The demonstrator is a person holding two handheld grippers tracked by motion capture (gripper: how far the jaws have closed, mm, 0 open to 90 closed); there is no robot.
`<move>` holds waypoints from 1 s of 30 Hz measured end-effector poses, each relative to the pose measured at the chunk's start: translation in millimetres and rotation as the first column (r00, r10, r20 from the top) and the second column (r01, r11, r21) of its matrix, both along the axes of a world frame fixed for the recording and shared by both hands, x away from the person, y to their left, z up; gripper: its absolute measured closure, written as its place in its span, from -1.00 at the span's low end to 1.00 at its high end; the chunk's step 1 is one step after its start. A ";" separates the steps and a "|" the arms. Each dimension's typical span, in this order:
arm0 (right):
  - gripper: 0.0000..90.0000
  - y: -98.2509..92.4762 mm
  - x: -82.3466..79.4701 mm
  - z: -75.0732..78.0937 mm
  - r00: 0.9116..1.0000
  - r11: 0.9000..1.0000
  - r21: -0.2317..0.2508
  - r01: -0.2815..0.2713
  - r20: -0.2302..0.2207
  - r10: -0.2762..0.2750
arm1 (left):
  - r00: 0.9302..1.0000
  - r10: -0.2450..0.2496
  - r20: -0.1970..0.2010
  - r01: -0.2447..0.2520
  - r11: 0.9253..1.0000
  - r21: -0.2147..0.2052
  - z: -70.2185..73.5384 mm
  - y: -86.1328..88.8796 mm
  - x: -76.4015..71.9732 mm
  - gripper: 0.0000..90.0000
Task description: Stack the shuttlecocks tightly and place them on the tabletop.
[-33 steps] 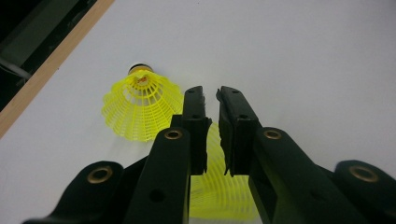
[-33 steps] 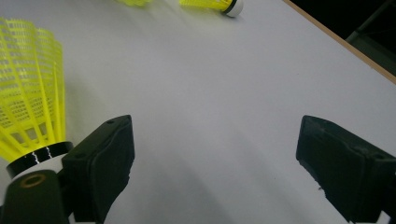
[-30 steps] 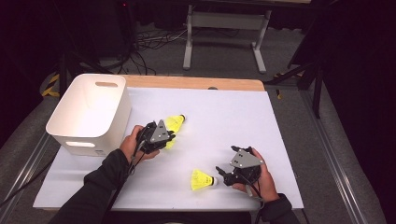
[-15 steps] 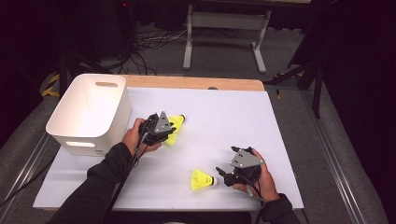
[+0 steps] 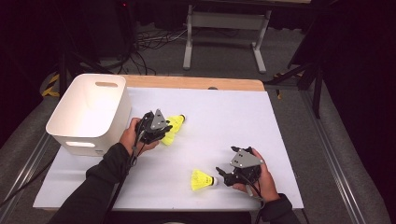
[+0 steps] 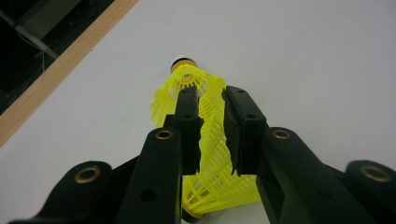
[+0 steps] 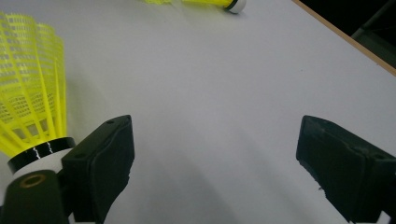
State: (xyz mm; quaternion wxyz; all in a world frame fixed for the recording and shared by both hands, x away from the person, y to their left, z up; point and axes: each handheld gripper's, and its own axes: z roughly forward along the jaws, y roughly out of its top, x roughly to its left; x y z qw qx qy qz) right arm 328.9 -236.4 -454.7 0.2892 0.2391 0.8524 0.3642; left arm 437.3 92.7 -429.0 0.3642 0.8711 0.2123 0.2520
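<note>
Two yellow shuttlecocks lay on the white bench (image 5: 280, 140). The left hand-held gripper (image 5: 161, 132) had its black jaws squeezed on the net skirt of one shuttlecock (image 6: 205, 135), next to the white bin (image 5: 88, 112). That shuttlecock's white tip pointed away from the bin. The right hand-held gripper (image 5: 223, 176) sat near the front edge with its jaws wide apart and nothing between them. The second shuttlecock (image 5: 201, 179) lay on its side just beside that gripper, its tip right by one jaw.
</note>
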 end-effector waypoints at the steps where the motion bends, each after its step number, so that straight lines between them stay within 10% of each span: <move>1: -0.73 -0.2 0.0 0.1 1.000 1.000 0.000 0.002 0.002 -0.002 | 1.000 0.002 0.001 -0.002 1.000 -0.004 0.0 0.2 0.3 0.70; 16: -0.73 -2.5 -0.4 2.5 1.000 1.000 0.008 0.011 0.015 -0.011 | 0.998 0.067 0.014 -0.067 0.998 0.014 -1.3 -1.1 6.1 0.74; 30: -0.73 -3.9 -0.1 3.9 1.000 1.000 0.019 0.018 0.017 -0.018 | 0.998 0.045 0.049 -0.043 0.997 -0.059 15.9 5.5 -4.6 0.55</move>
